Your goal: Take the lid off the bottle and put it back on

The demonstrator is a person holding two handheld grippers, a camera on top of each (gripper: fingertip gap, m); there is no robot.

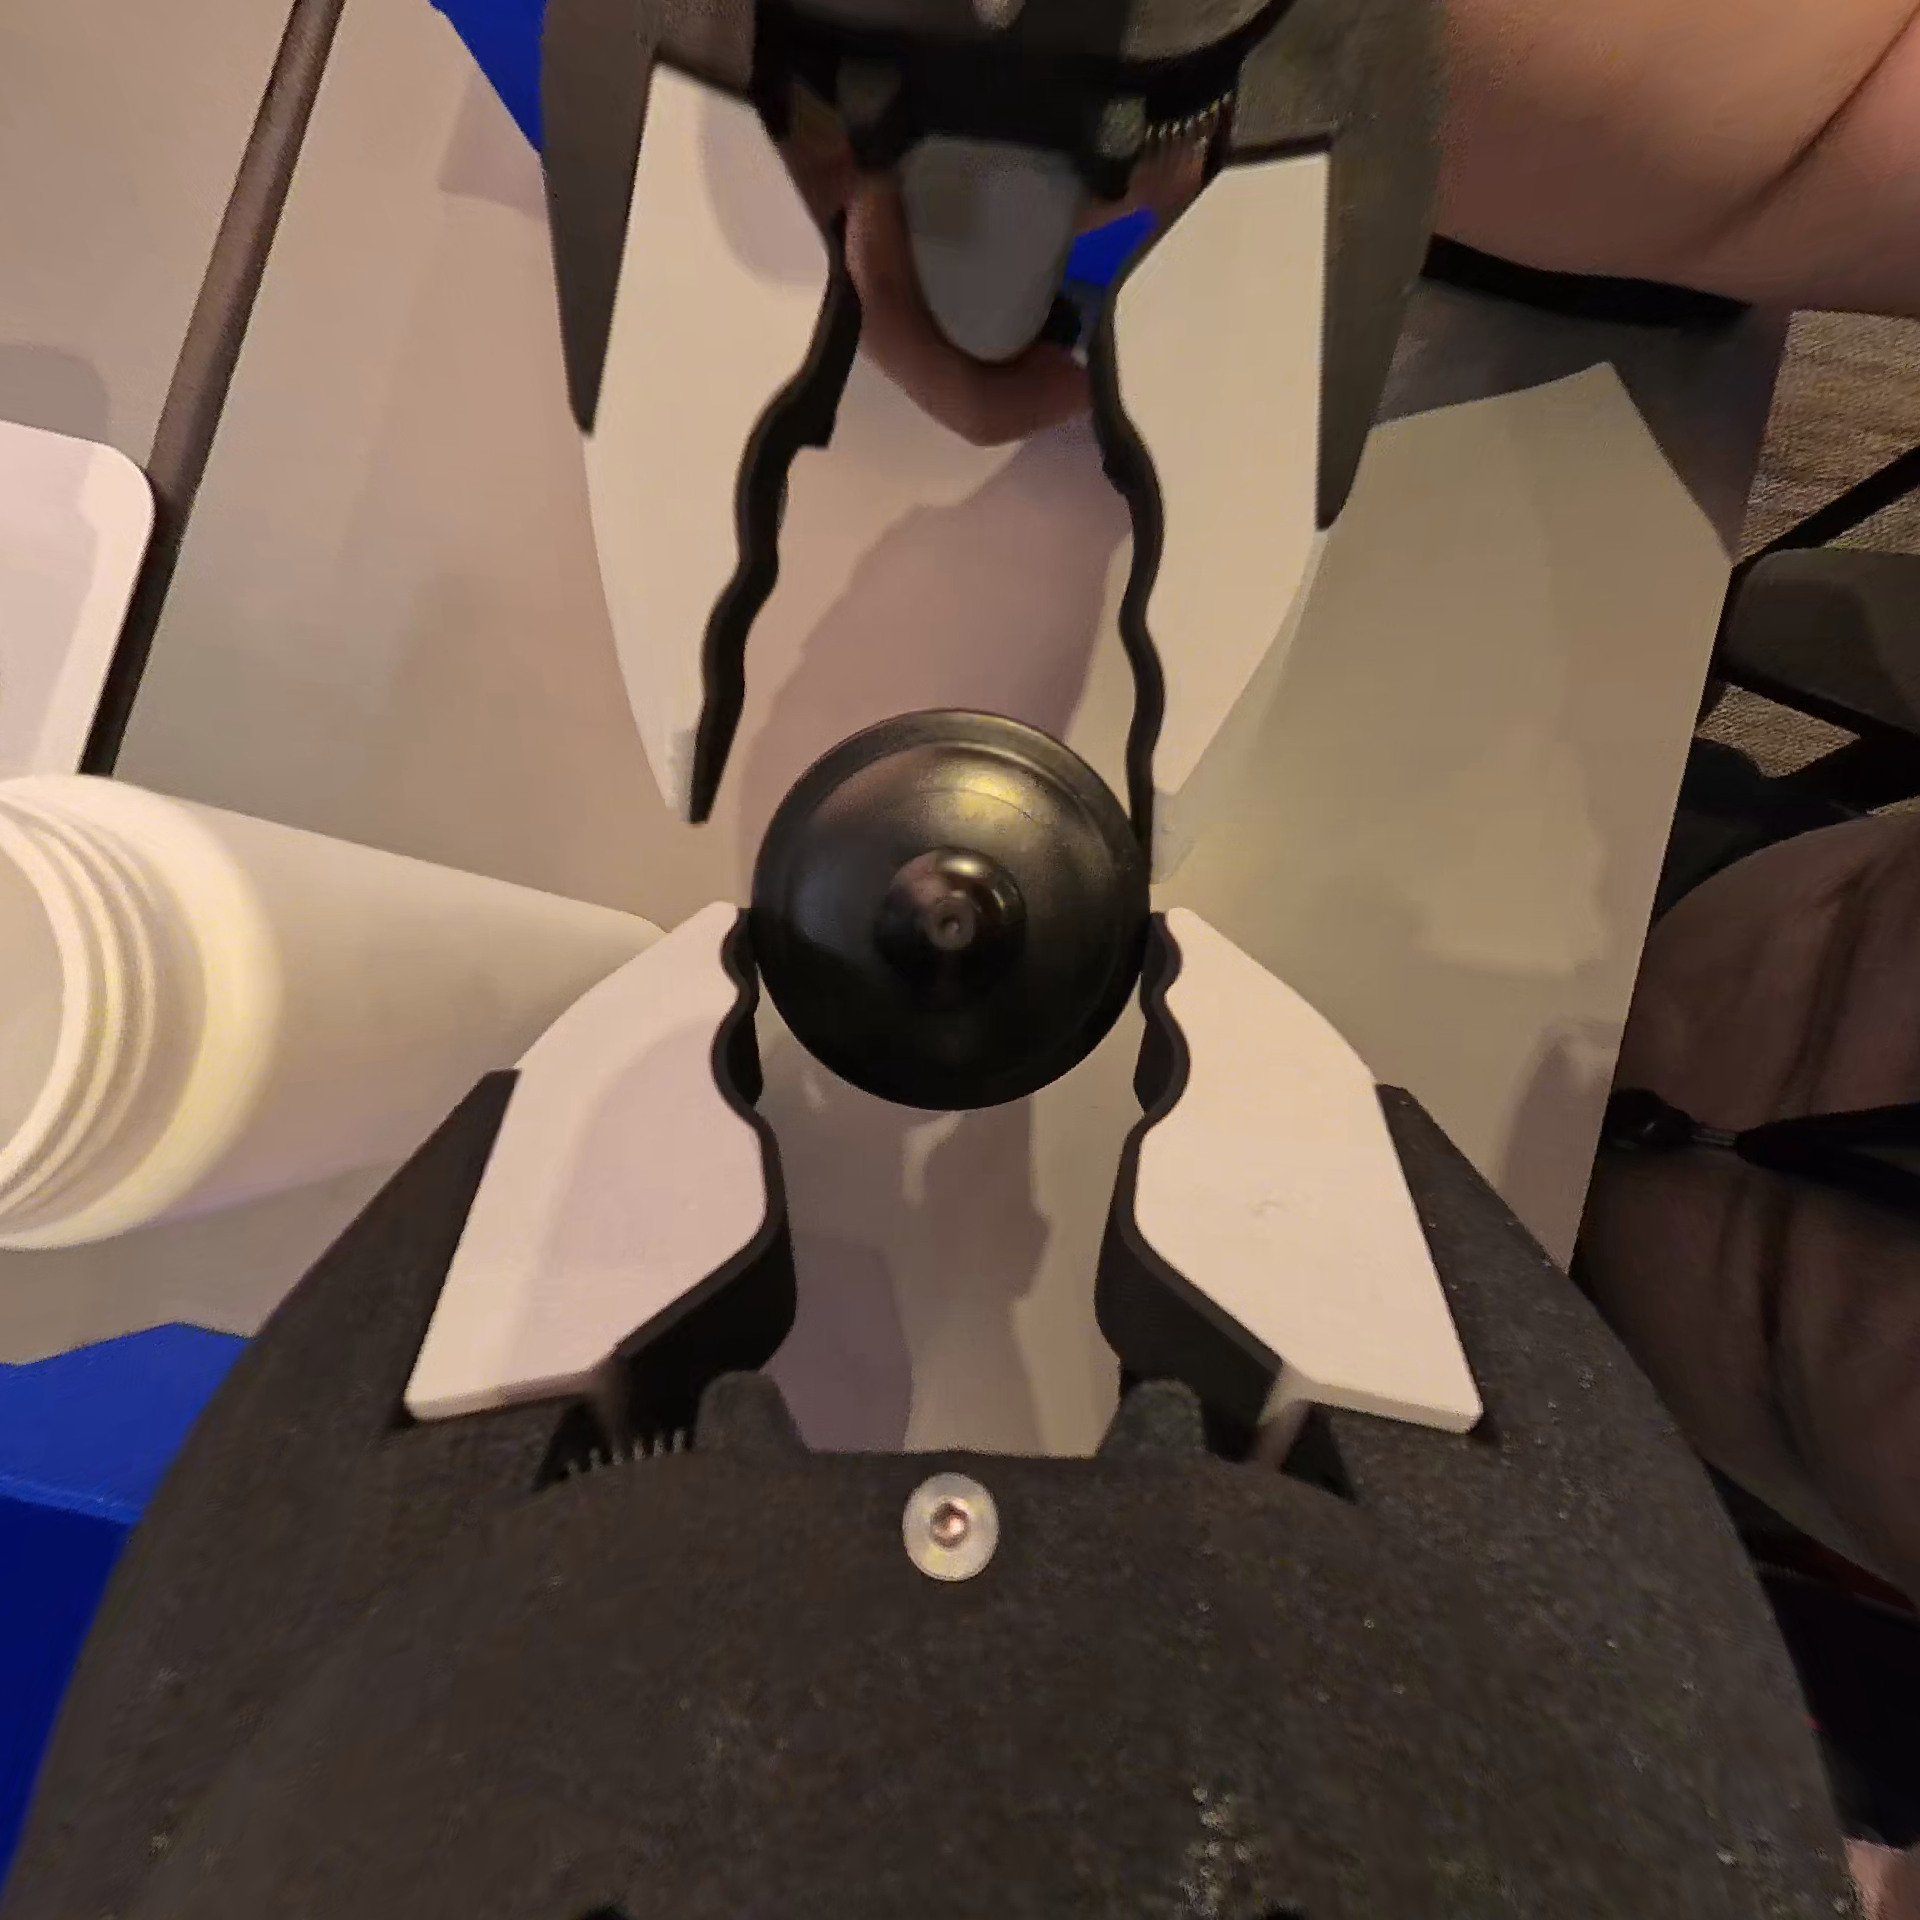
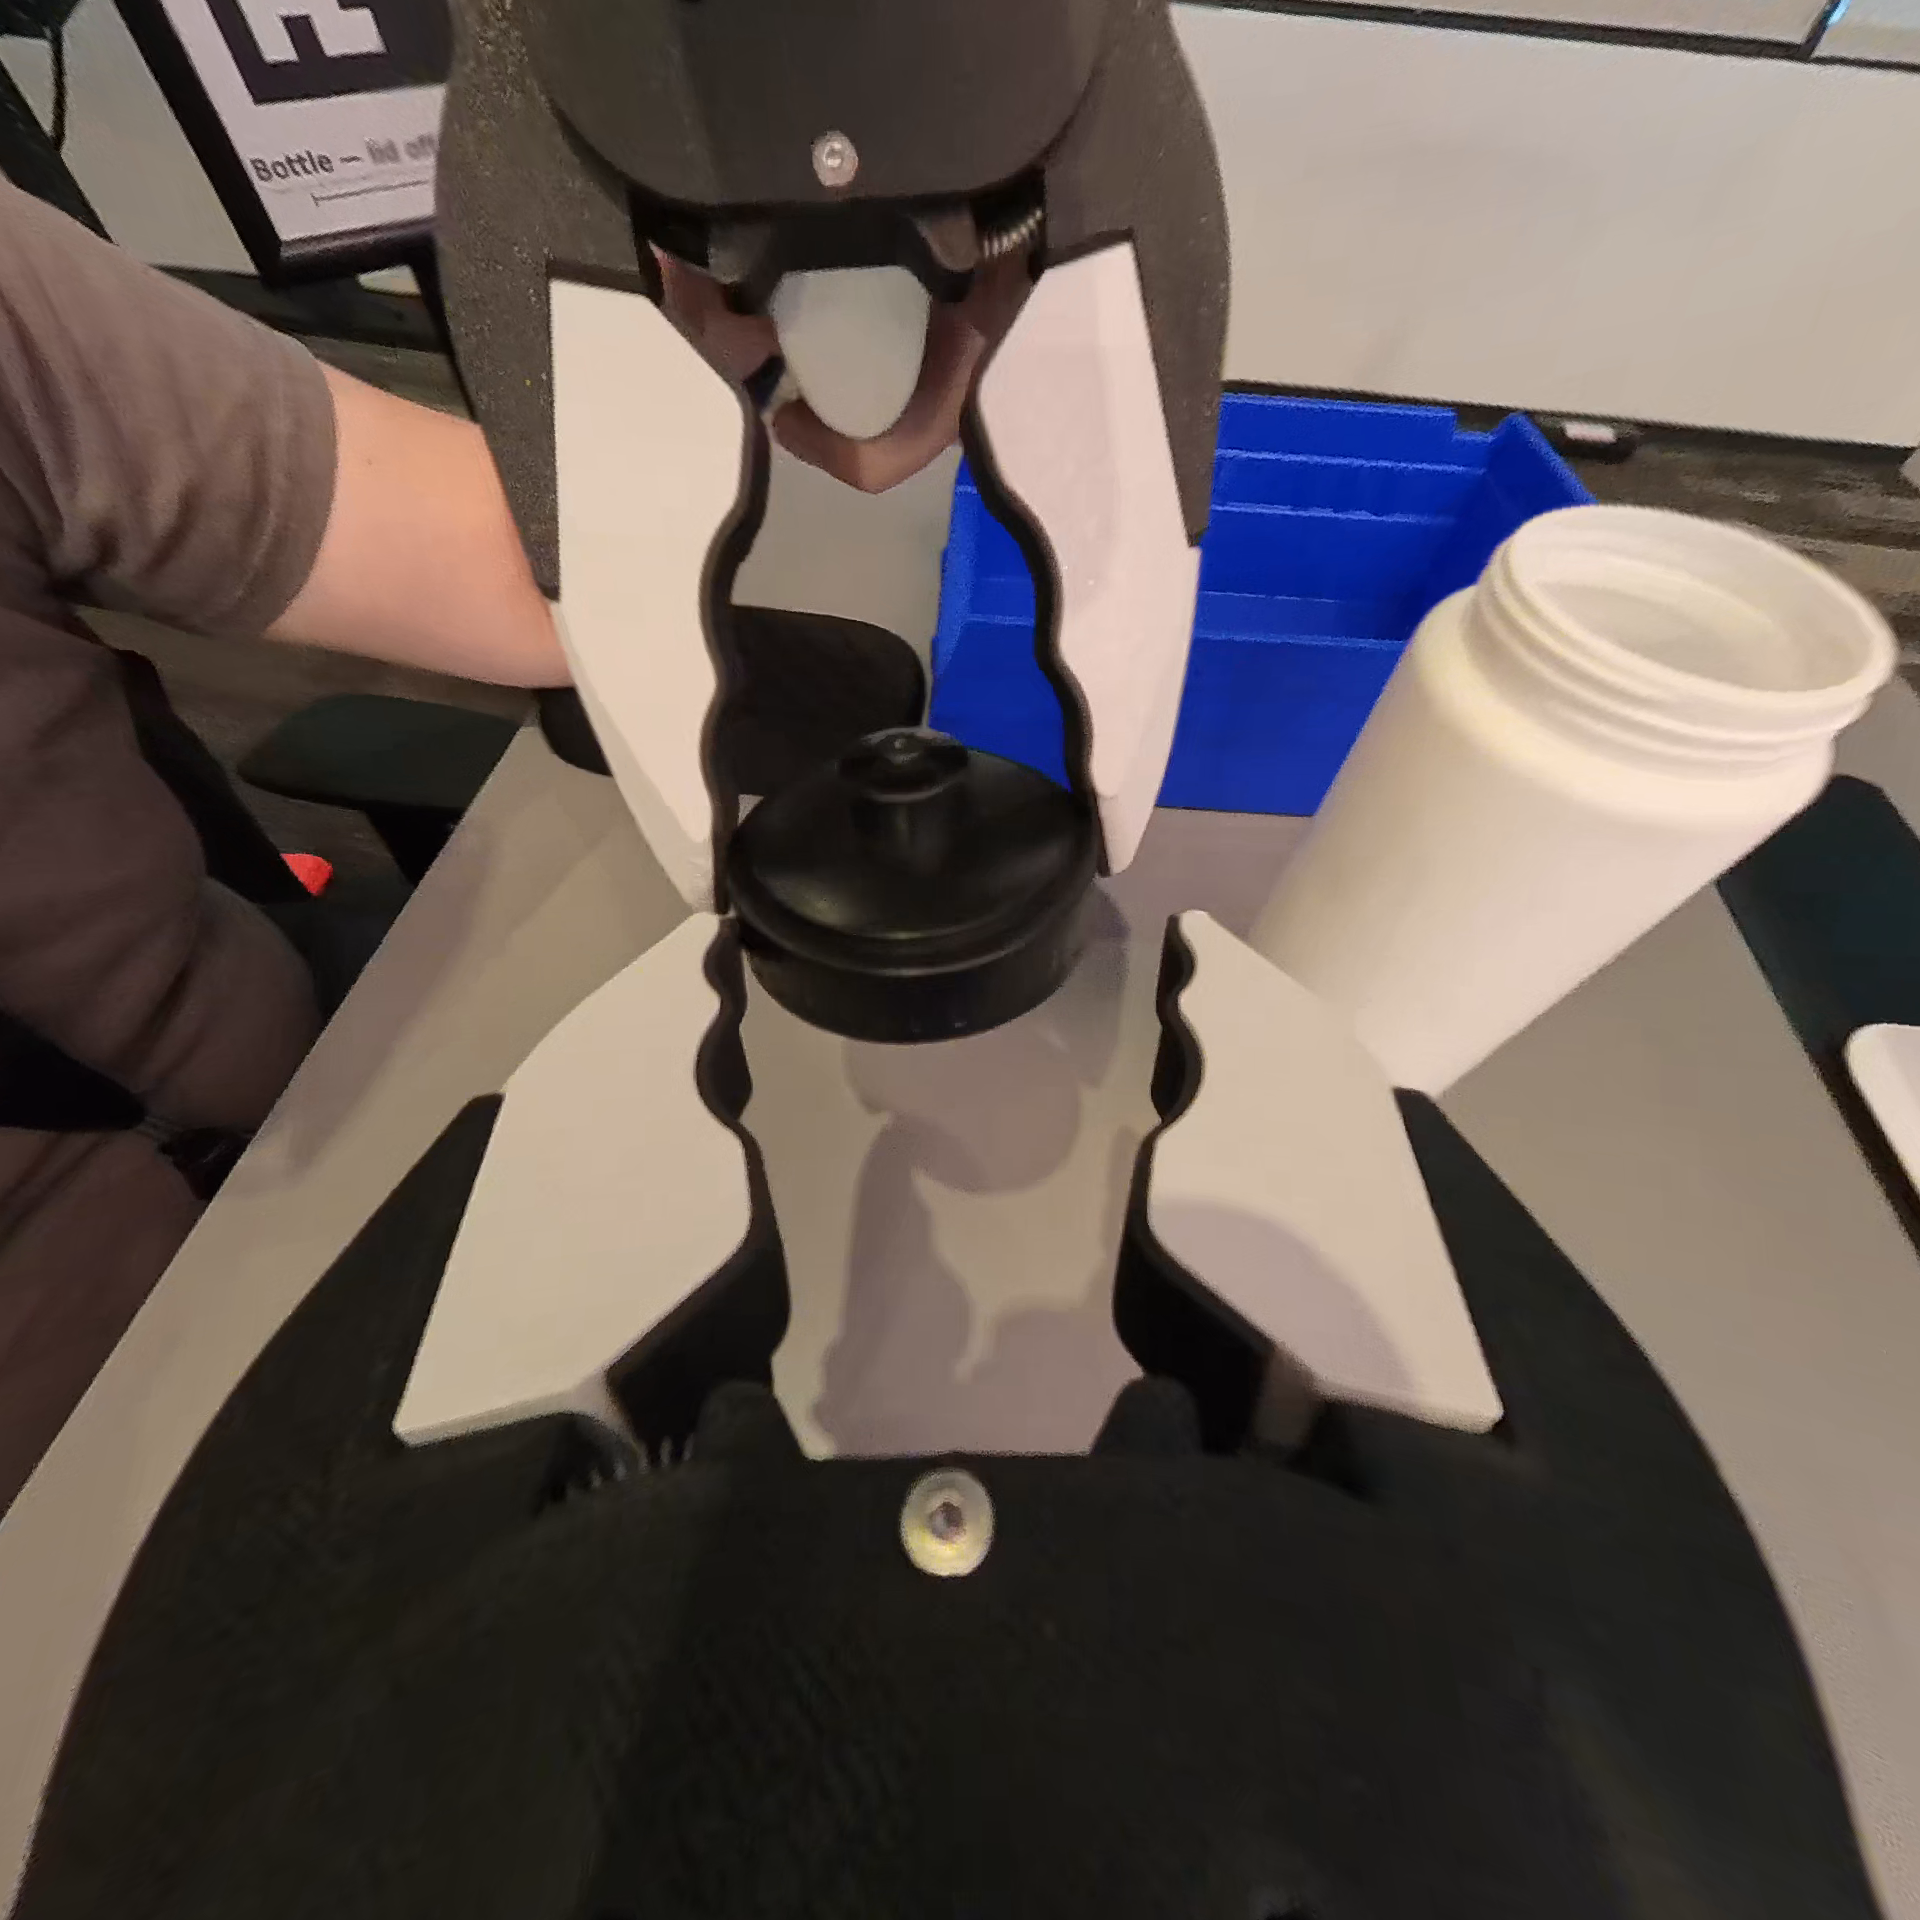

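Centrally: lid (image 1: 951, 883) (image 2: 914, 862). It is black and round, with a domed top, a raised spout at the centre and a stepped rim. It is off the bottle and held over the table (image 2: 1621, 1299), with its shadow on the surface below.

Left gripper (image 1: 945, 935): its wavy black pads pinch the lid from both sides at the rim. In the right wrist view it reaches in from the far side.

Right gripper (image 2: 945, 935): jaws spread. One finger sits against the lid's rim at the left. The other finger (image 2: 1179, 956) stands clear of the lid, with table showing in the gap.

Bottle (image 2: 1558, 779) (image 1: 156, 987): white, wide-mouthed, with bare threads at the open neck. It stands on the table to the right of the lid in the right wrist view. It is apart from the lid and from both grippers.

Bin (image 2: 1330, 623): blue, ribbed inside. It sits beyond the lid at the far side of the table, just behind the bottle.

Edges: the table's left edge runs diagonally close beside the lid in the right wrist view, with a person's arm (image 2: 416, 540) beyond it. Bare table lies under and in front of the lid. The room to the right narrows at the bottle.
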